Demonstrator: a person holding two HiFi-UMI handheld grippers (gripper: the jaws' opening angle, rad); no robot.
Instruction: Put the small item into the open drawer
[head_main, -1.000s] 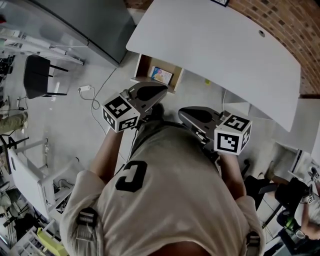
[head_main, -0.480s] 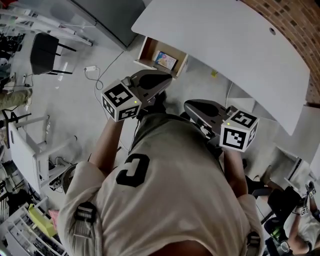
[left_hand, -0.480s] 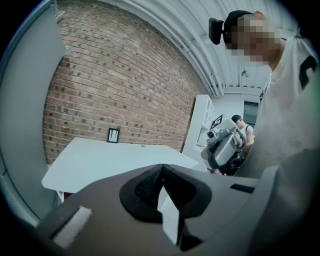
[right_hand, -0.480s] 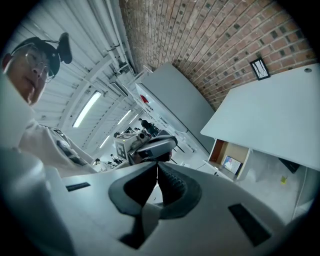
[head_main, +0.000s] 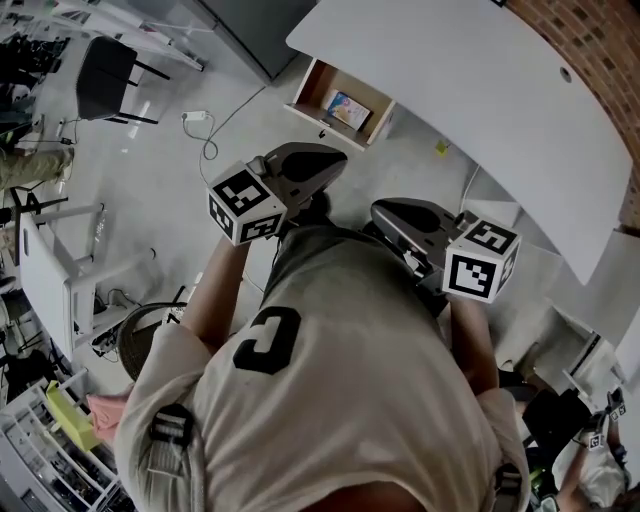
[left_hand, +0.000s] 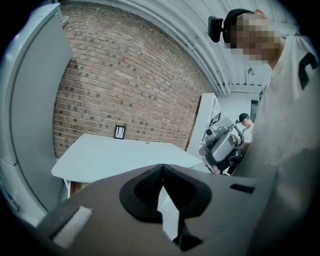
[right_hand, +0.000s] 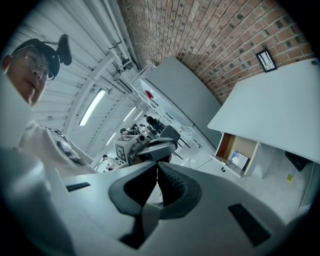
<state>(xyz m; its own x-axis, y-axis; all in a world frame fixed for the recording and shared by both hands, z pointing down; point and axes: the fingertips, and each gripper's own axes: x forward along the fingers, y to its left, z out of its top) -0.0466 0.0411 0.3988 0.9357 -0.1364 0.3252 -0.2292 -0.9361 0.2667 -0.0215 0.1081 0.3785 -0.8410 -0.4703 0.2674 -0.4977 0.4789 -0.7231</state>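
An open wooden drawer (head_main: 340, 100) hangs under the left end of the white table (head_main: 470, 80); a small colourful item (head_main: 348, 108) lies inside it. The right gripper view shows the same drawer (right_hand: 240, 150) and item (right_hand: 238, 160). Both grippers are held in front of the person's chest, well short of the drawer. My left gripper (head_main: 338, 165) is shut with nothing in it, its tips meeting (left_hand: 161, 167). My right gripper (head_main: 380, 212) is also shut and empty (right_hand: 156, 165).
A small yellow scrap (head_main: 441, 148) and a dark bit (head_main: 322, 134) lie on the floor near the drawer. A black chair (head_main: 105, 80) and a white plug with cable (head_main: 195, 118) are at the left. A brick wall (left_hand: 125, 85) stands behind the table.
The table and drawer have slid up and to the right in the head view. Both grippers have shifted a little with the person. The jaws stay shut.
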